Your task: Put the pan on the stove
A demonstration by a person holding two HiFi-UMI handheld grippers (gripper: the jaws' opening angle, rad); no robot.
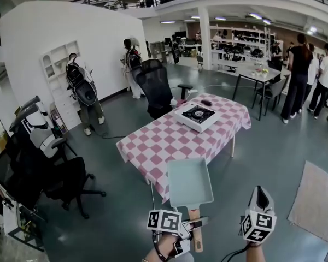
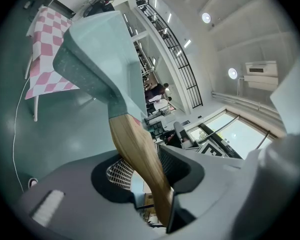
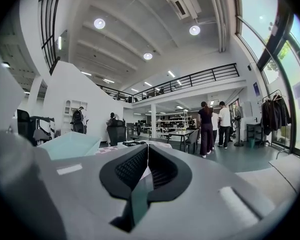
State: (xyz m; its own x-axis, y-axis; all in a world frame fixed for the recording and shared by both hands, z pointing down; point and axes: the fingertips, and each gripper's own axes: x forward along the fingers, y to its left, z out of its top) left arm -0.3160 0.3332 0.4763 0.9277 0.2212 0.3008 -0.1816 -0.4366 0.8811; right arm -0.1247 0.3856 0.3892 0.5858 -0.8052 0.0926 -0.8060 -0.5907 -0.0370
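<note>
A pale green rectangular pan (image 1: 190, 182) with a wooden handle (image 1: 195, 229) hangs in the air just before the near end of the table. My left gripper (image 1: 192, 224) is shut on that handle. In the left gripper view the handle (image 2: 138, 154) runs between the jaws and the pan (image 2: 97, 49) juts out ahead. The white portable stove (image 1: 197, 115) with its black burner sits at the far end of the pink-checked table (image 1: 164, 143). My right gripper (image 1: 261, 194) is to the right of the pan, shut and holding nothing, its jaws meeting (image 3: 146, 170).
A black office chair (image 1: 156, 86) stands behind the table, and more chairs (image 1: 49, 171) crowd the left. A small black object (image 1: 206, 102) lies beyond the stove. People stand at the back right near another table (image 1: 259, 74). A rug (image 1: 317, 201) lies on the floor at right.
</note>
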